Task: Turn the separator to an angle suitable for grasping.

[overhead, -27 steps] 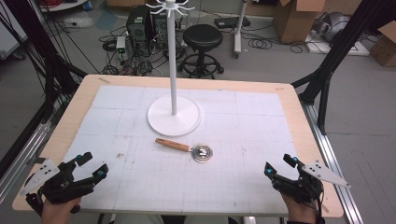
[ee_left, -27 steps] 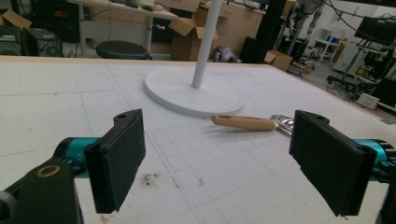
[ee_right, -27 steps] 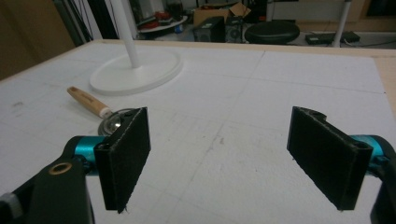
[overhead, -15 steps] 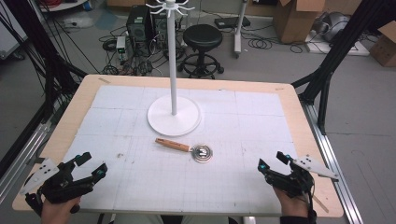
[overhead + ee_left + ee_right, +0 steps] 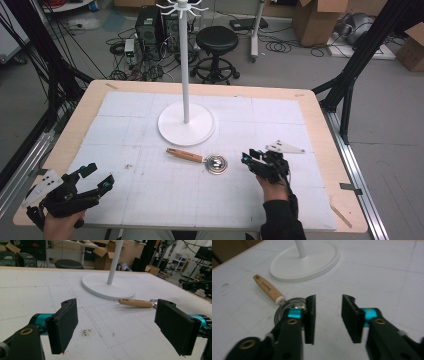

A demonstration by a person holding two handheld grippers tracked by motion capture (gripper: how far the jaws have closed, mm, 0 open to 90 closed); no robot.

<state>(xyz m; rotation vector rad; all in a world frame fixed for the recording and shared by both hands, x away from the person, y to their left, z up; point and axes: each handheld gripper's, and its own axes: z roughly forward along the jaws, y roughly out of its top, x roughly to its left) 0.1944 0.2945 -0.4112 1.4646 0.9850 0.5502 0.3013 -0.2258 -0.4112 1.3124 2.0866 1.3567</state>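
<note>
The right gripper has moved from the table's near right corner up to just right of the strainer, its jaws partly open and empty. The strainer lies flat before the stand, wooden handle pointing left; nothing is picked up yet. The left gripper hasn't moved, wide open, empty.

One dark printed marking runs along the wooden handle of the utensil, too blurred to read; no other lettering legible.
</note>
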